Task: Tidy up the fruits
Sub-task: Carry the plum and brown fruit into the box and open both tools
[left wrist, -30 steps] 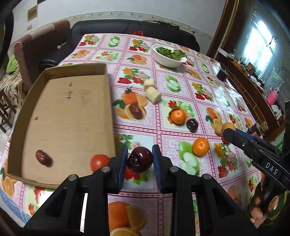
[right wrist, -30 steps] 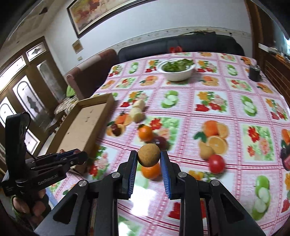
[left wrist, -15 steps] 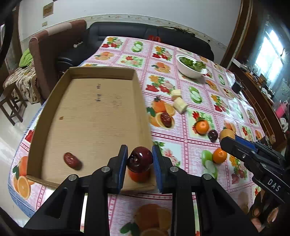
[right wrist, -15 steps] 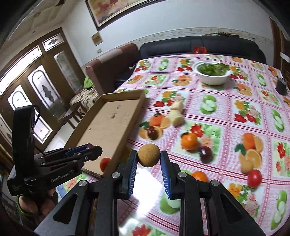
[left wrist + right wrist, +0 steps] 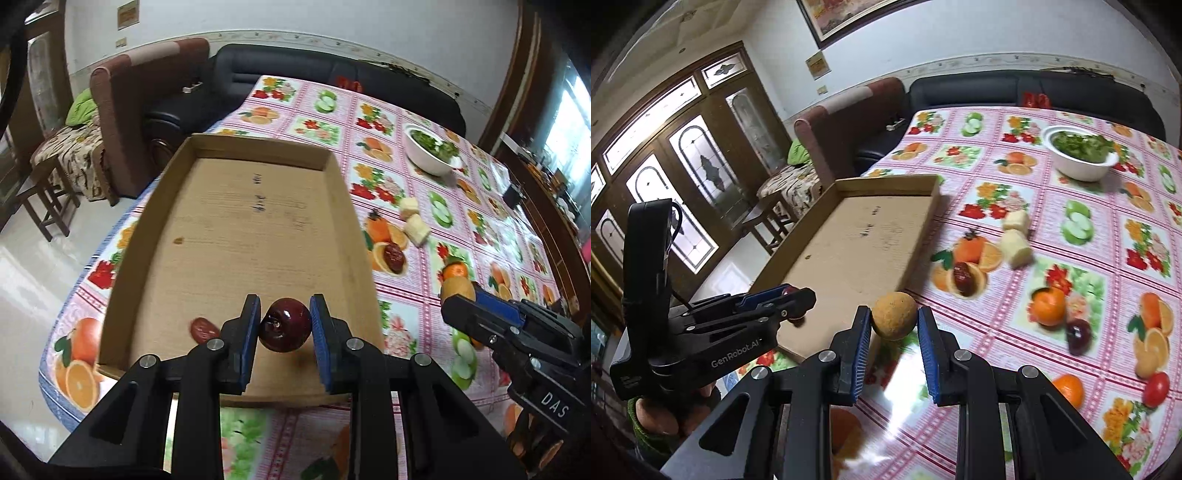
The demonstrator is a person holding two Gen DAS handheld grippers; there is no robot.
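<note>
Now left gripper clamped on dark red fruit, above near end of cardboard tray. Right gripper grips brown round fruit, just outside tray's near right corner; left nearer.

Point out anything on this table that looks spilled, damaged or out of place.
Nothing looks spilled or damaged. Several fruits lie loose on the tablecloth outside the cardboard tray, which holds only one red date. The bowl of greens stands upright.

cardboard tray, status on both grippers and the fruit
Left gripper shut on dark red fruit over cardboard tray. Right gripper shut on brown round fruit, beside tray. One red date inside; drop spot open.
</note>
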